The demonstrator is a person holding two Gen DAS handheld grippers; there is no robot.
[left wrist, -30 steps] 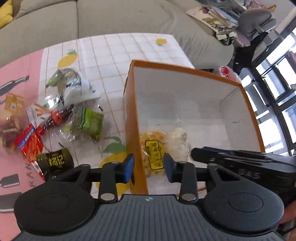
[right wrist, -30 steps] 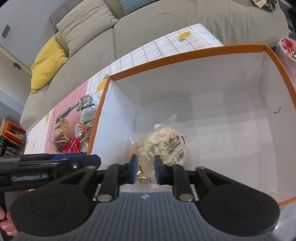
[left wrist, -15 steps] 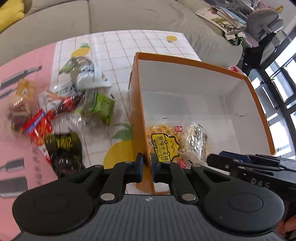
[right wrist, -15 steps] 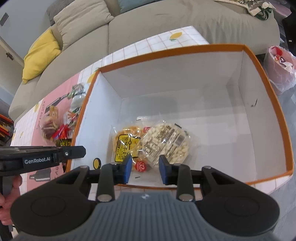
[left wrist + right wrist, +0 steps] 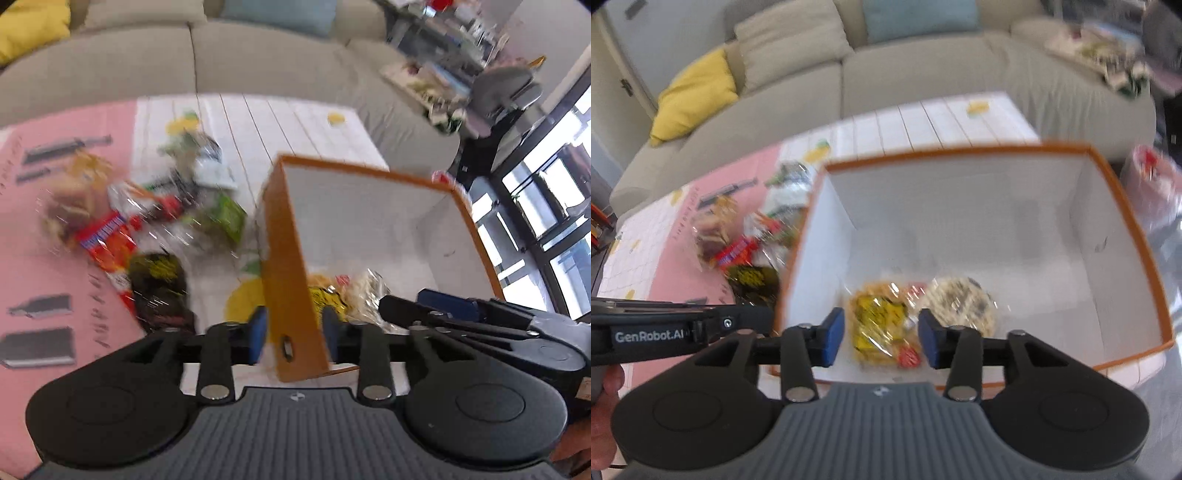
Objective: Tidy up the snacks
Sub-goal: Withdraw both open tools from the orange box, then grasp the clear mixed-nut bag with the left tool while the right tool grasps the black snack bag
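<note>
**Jaws parted on both grippers, nothing held — between placements**

Jaws of the left gripper (image 5: 293, 330) stand apart and have just been opening; the orange box wall shows between them in the left wrist view, but the pads do not press on it. Jaws of the right gripper (image 5: 881, 339) are wider apart, also just opened further, and empty.

Two snacks already lie in the orange-rimmed box (image 5: 1123, 206): the yellow-label packet (image 5: 877, 317) just ahead of the right jaws, and the pale puffed-snack packet (image 5: 960, 301) touching it, ahead and to the right. The loose snack pile (image 5: 147, 229) lies on the table (image 5: 295, 122) ahead-left of the left jaws, outside the box.

Step, as judged: deposit finished, both grippers free. The next move calls for a reach to the pile, probably by the left, which is nearer; the dark packet (image 5: 159, 291) lies closest. Crinkly film may slip, so a grip across the packet body seems wise.

Versus one second back: both views now take in more of the box and sofa, and both are blurred. The right jaws were then nearly together over the puffed packet.
</note>
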